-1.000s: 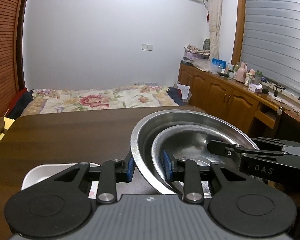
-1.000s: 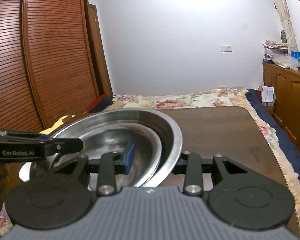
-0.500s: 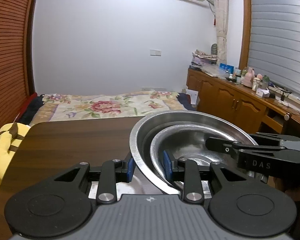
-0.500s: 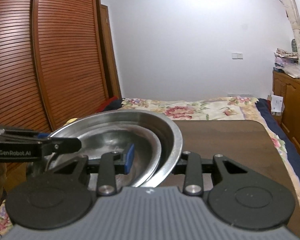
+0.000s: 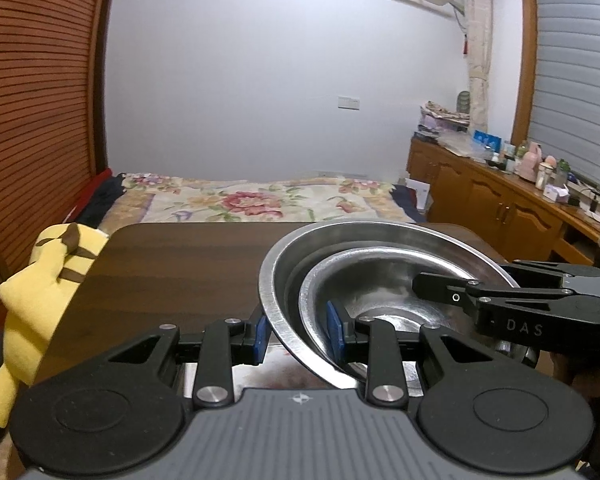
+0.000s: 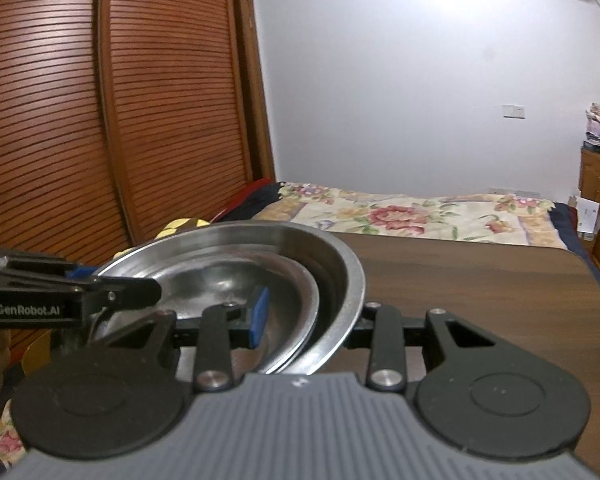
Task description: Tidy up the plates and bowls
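Two nested steel bowls are held up above the dark wooden table (image 5: 172, 264): a large outer bowl (image 5: 380, 236) with a smaller bowl (image 5: 376, 276) inside. My left gripper (image 5: 298, 334) is shut on their left rims. My right gripper (image 6: 312, 320) is shut on the opposite rims of the large bowl (image 6: 340, 264) and the smaller bowl (image 6: 220, 280). Each gripper shows in the other's view, the right one (image 5: 512, 304) and the left one (image 6: 60, 300).
A white tray or plate (image 5: 268, 376) lies on the table under the bowls, mostly hidden. A yellow plush toy (image 5: 40, 280) sits off the table's left edge. A bed with a floral cover (image 5: 252, 200) lies beyond. Wooden cabinets (image 5: 500, 208) stand at the right.
Both grippers have lifted the nested bowls higher above the table; the white tray has dropped almost out of sight below. The grip on the rims is unchanged.
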